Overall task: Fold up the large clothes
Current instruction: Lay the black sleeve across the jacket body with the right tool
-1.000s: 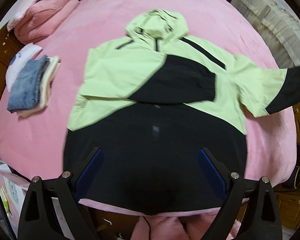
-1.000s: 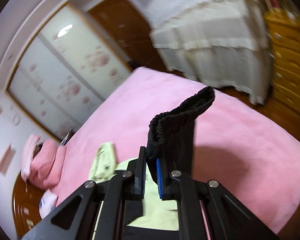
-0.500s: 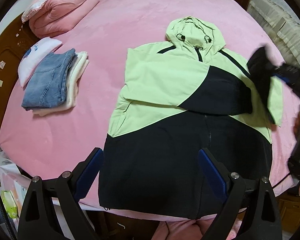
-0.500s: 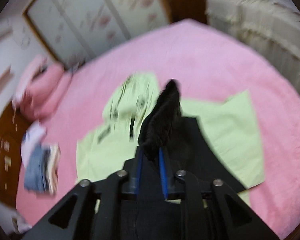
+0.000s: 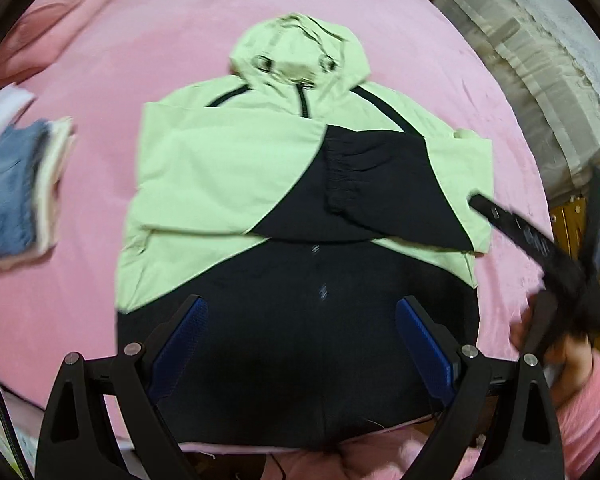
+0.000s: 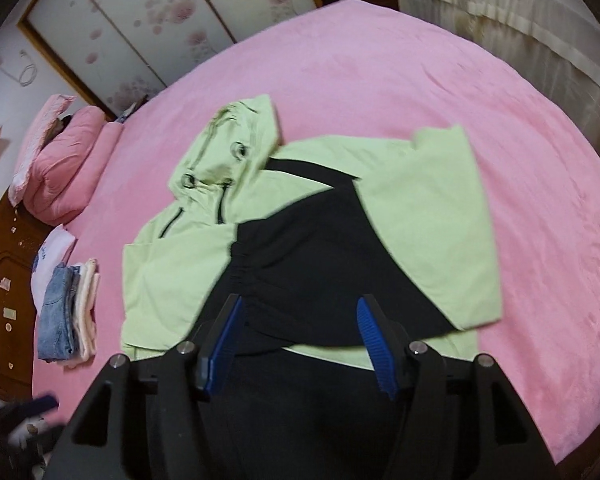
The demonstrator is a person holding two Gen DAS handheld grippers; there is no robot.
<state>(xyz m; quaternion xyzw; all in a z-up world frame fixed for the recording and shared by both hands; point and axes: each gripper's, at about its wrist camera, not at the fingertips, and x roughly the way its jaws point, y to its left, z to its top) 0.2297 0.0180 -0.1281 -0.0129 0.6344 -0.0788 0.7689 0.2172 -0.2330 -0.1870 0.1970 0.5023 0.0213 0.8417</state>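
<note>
A lime-green and black hooded jacket (image 5: 228, 168) lies flat on the pink bed (image 5: 148, 40), hood (image 5: 300, 48) at the far end. Both sleeves are folded across its chest, and the black elastic cuff (image 6: 244, 268) rests on top. My right gripper (image 6: 300, 302) hovers just over that sleeve. Its jaws are opening, and the pads are clear of the cloth. In the left wrist view, one of its fingers (image 5: 512, 224) reaches in from the right. My left gripper (image 5: 300, 308) is open and empty above the jacket's black lower half.
A stack of folded clothes with jeans (image 6: 66, 308) sits at the bed's left side. Behind it lie pink bedding (image 6: 60, 160) and a wooden headboard (image 6: 0, 300). White-draped furniture (image 6: 520, 40) stands past the right edge. A person's pink sleeve (image 5: 588, 400) shows at the lower right.
The right gripper swung the black-cuffed sleeve from the bed's right side over the jacket's chest, lowered it and opened. The sleeve now lies flat. The left gripper shifted sideways over the hem.
</note>
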